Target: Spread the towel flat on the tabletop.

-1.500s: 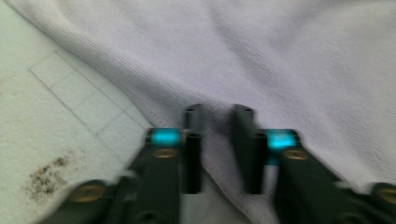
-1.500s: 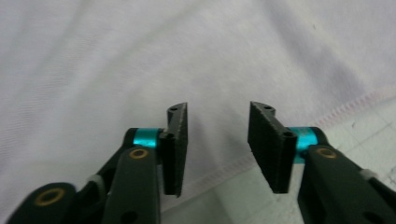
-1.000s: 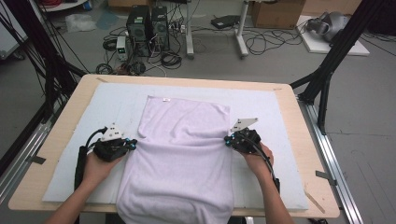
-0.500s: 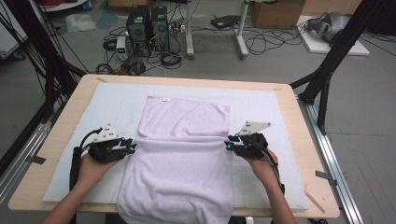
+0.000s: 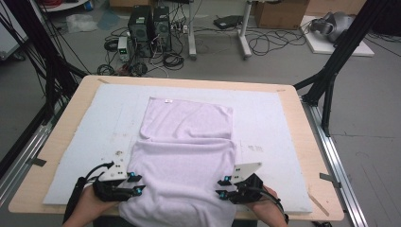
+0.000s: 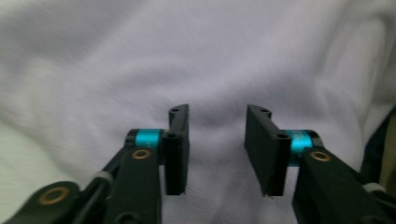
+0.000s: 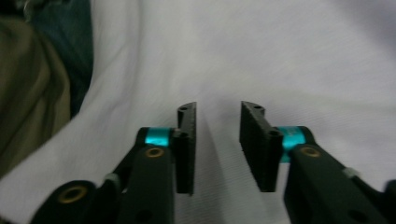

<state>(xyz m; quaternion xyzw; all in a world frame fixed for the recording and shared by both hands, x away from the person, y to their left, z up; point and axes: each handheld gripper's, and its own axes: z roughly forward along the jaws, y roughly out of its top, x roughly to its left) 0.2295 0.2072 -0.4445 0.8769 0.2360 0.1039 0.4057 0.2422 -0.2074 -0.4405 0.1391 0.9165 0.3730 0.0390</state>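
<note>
Now we hold both tongs at the near edge of the desk (image 5: pixel 56 142), one on each side of the lavender towel (image 5: pixel 189 161). We see the towel lying on a pale mat (image 5: pixel 274 123) w/ its near half folded up over itself, so a fold edge runs across the middle, left to right. Far part is flat, w/ a small white tag (image 5: pixel 166 100) at its far edge. Near part hangs a bit past the desk's near rim, btw our two hands.

Left tongs (image 5: pixel 136 183) sit at the towel's left near side, tips pointing right at the cloth. In the left gripper view the left tongs (image 6: pixel 215 140) stand partly open, a clear gap btw the black pads, cloth behind and under them but nothing pinched. They have just been opening.

Right tongs (image 5: pixel 221 186) sit at the towel's right near side, tips pointing left, grey plate on top. In the right gripper view the right tongs (image 7: pixel 217 140) are also partly open, gap a bit narrower, no cloth caught in it. They opened, then eased a bit closer in the last moment.

Both hands (image 5: pixel 90 208) come in from the near edge. Beyond the desk's far side the floor (image 5: pixel 213 52) carries PC towers (image 5: pixel 150 28) and loose cables.
</note>
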